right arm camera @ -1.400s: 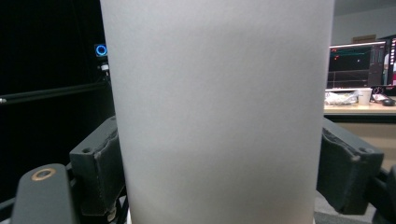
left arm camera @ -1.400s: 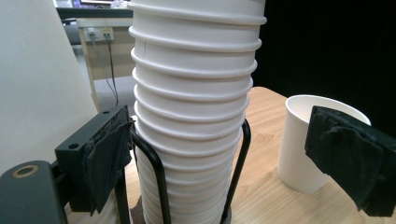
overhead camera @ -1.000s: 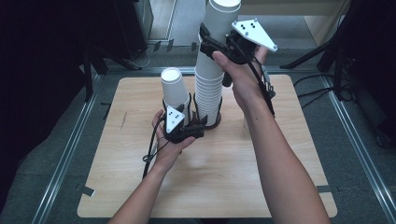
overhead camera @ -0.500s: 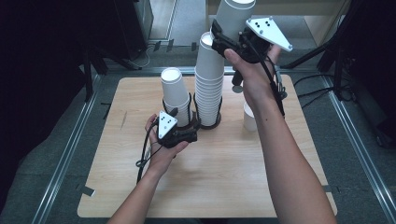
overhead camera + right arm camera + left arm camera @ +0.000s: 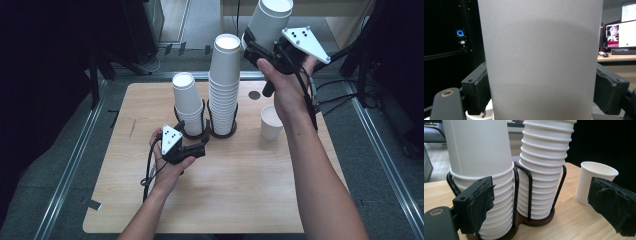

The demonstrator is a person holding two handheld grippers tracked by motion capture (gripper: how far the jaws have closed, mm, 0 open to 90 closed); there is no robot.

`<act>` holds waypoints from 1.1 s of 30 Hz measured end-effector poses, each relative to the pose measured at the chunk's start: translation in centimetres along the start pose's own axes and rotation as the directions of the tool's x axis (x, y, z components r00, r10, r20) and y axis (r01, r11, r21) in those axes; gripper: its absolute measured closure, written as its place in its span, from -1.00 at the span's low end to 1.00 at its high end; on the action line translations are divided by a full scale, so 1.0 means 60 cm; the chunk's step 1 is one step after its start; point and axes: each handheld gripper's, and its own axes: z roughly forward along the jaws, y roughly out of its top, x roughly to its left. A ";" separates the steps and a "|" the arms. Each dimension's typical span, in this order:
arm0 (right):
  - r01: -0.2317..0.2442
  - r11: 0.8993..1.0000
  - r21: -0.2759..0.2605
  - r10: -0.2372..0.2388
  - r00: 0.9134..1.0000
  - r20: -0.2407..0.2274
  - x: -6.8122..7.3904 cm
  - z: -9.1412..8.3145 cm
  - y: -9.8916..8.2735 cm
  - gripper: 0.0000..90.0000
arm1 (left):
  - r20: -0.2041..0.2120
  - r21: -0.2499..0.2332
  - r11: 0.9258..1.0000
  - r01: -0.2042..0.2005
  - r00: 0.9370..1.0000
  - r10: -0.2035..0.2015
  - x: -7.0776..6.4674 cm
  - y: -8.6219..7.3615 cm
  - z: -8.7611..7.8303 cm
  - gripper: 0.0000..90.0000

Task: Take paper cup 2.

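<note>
A black wire holder (image 5: 220, 133) on the wooden table (image 5: 250, 190) keeps two stacks of white paper cups: a short stack (image 5: 184, 102) and a tall stack (image 5: 225, 80). My right gripper (image 5: 255, 46) is shut on a single white cup (image 5: 270, 20), held high, just right of the tall stack's top. In the right gripper view that cup (image 5: 541, 62) sits between both pads. My left gripper (image 5: 202, 148) lies low in front of the holder, open. In the left gripper view, its jaws (image 5: 545, 200) stand wide before the short stack (image 5: 479, 157), tall stack (image 5: 544, 170) and holder (image 5: 530, 192).
A lone white cup (image 5: 271, 122) stands upright on the table right of the holder, below the right wrist; it also appears by the right jaw (image 5: 591, 182). A dark round spot (image 5: 254, 94) marks the table behind it. Metal rails (image 5: 70, 165) edge the table.
The right hand has carried its cup from directly over the tall stack to the right. The left hand has slid a little left and toward the person.
</note>
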 end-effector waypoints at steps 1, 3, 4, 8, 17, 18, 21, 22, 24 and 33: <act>0.000 1.000 -0.001 0.000 1.000 0.003 -0.003 -0.002 -0.001 -0.65 | 0.002 -0.002 1.000 0.005 1.000 -0.005 0.000 -0.002 -0.002 -0.84; 0.003 1.000 0.000 -0.003 1.000 0.013 -0.011 -0.007 -0.005 -0.65 | 0.000 -0.002 1.000 0.000 1.000 0.000 -0.001 -0.004 -0.006 -0.84; 0.008 1.000 0.000 -0.008 1.000 0.015 -0.013 -0.009 -0.006 -0.65 | 0.006 -0.001 1.000 0.002 1.000 -0.002 -0.001 -0.006 -0.008 -0.84; 0.028 1.000 0.003 -0.028 0.999 0.028 -0.019 -0.020 -0.015 -0.65 | 0.016 0.006 1.000 -0.003 1.000 0.003 -0.002 -0.008 -0.014 -0.84; 0.058 0.998 0.021 -0.059 0.997 0.051 -0.027 -0.045 -0.044 -0.65 | 0.019 0.029 0.999 0.016 1.000 -0.017 0.008 -0.015 -0.027 -0.84; 0.068 0.997 0.026 -0.069 0.996 0.056 -0.028 -0.049 -0.051 -0.65 | 0.021 0.028 0.999 0.017 1.000 -0.017 0.008 -0.014 -0.028 -0.84; 0.085 0.995 0.043 -0.088 0.994 0.068 -0.033 -0.057 -0.064 -0.65 | 0.028 0.024 1.000 0.016 0.999 -0.017 0.009 -0.012 -0.033 -0.84; 0.084 0.995 0.045 -0.087 0.994 0.069 -0.034 -0.061 -0.067 -0.65 | 0.028 0.023 1.000 0.013 1.000 -0.014 0.009 -0.011 -0.034 -0.84; 0.085 0.995 0.046 -0.089 0.993 0.075 -0.038 -0.068 -0.075 -0.65 | 0.027 0.023 1.000 0.005 1.000 -0.006 0.010 -0.011 -0.037 -0.84; 0.158 0.985 0.077 -0.164 0.982 0.093 -0.040 -0.091 -0.113 -0.65 | 0.058 0.030 0.999 0.010 0.998 -0.012 0.010 -0.002 -0.039 -0.85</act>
